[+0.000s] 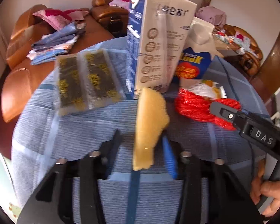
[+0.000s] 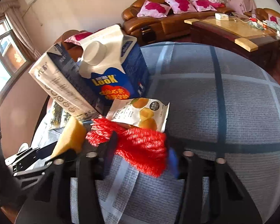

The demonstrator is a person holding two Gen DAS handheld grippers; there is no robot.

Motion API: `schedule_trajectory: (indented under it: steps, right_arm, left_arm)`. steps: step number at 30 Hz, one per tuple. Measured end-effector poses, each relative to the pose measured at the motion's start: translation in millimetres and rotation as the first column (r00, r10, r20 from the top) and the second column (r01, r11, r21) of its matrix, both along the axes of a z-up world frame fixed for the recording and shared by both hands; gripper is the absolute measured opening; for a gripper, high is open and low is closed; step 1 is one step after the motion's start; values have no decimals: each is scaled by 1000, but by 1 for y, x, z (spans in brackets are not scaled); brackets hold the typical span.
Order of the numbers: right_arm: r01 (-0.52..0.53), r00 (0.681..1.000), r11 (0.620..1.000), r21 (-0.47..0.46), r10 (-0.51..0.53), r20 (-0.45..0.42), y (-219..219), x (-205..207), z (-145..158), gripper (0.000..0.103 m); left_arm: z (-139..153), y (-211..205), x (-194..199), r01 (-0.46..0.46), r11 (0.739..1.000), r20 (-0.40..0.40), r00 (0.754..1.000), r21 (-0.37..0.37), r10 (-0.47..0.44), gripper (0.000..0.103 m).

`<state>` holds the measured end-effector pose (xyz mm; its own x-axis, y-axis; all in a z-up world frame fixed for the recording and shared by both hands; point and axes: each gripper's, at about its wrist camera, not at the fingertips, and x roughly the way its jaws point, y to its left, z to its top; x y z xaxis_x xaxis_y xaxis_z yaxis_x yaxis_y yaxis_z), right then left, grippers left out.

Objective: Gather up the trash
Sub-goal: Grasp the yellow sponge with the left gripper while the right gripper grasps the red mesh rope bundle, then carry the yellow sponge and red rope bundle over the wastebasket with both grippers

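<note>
A yellow sponge [image 1: 149, 125] stands on edge between the fingers of my left gripper [image 1: 141, 145], which is shut on it; it also shows at the left of the right wrist view as the sponge [image 2: 71, 136]. My right gripper [image 2: 141, 151] is shut on a bunched red mesh net [image 2: 140, 149], which fills the gap between its black and blue fingers. The net [image 1: 194, 108] lies right of the sponge, on the blue checked tablecloth [image 1: 84, 130]. Behind them stand a tilted white and blue milk carton [image 1: 158, 43] and a blue LOOK carton [image 2: 113, 78]. A snack wrapper [image 2: 140, 112] lies by the net.
Two clear packs of dark seaweed [image 1: 85, 80] lie left of the milk carton. A white container rim [image 1: 0, 177] sits at the lower left. A hand [image 1: 270, 190] holds the right gripper's handle. Brown sofas [image 2: 168, 22] and a wooden table [image 2: 233, 29] stand behind.
</note>
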<state>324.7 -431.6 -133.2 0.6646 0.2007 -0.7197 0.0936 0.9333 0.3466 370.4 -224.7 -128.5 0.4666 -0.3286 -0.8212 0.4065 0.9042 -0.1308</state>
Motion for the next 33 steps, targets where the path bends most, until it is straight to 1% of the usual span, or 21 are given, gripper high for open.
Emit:
schedule_trajectory:
  steps: [1,2,3,4,6,8,10,13,16,18,22,27,30,33]
  right_arm:
    - [-7,1000,1000,13,7,-7,1,-1,1,27]
    - [-12,1000,1000,25,12,-13,3,-4,3,24]
    - [-17,1000,1000,23,18,-17,7,-9,5,17]
    - [-23,1000,1000,19,24,-20,12,-13,8,14]
    - [-25,999,999,22,26,-21,20,-24,12,13]
    - [-7,1000,1000,25,8,-21,25,-34,17,13]
    - [0,1000,999,55,0,-5,31,-49,23,13]
    - [-14,1000,997,73,13,11,44,-68,29,13]
    - [-10,999,998,64,8,31,56,-87,37,13]
    - [0,998,999,53,-3,55,63,-99,45,13]
    - [4,996,998,67,-10,89,77,-116,58,13]
    - [-23,992,998,65,15,124,104,-133,71,13]
    - [-51,989,997,60,42,144,126,-140,76,13]
    - [-83,986,994,75,71,150,147,-142,78,13]
  left_arm:
    - [0,-2,-1,16,1000,-12,1000,-13,-16,25]
    - [1,-4,-3,19,1000,-3,1000,-3,-19,24]
    - [1,-5,-5,23,1000,2,1000,2,-23,23]
    - [1,-4,-7,25,1000,2,1000,0,-25,22]
    - [3,4,-10,15,1000,-17,1000,-27,-16,22]
    - [8,13,-17,13,999,-8,1000,-35,-13,22]
    - [14,21,-24,13,999,3,1000,-36,-13,22]
    - [24,36,-37,6,999,8,1000,-54,-6,22]
    - [34,52,-56,12,998,26,1000,-63,-10,22]
    - [40,64,-68,-2,998,33,999,-65,5,22]
    - [51,84,-87,-13,997,44,999,-81,17,22]
    - [65,113,-111,-26,995,69,997,-93,33,22]
    - [71,139,-123,-60,993,81,994,-103,69,22]
    - [76,165,-131,-103,989,89,990,-108,113,22]
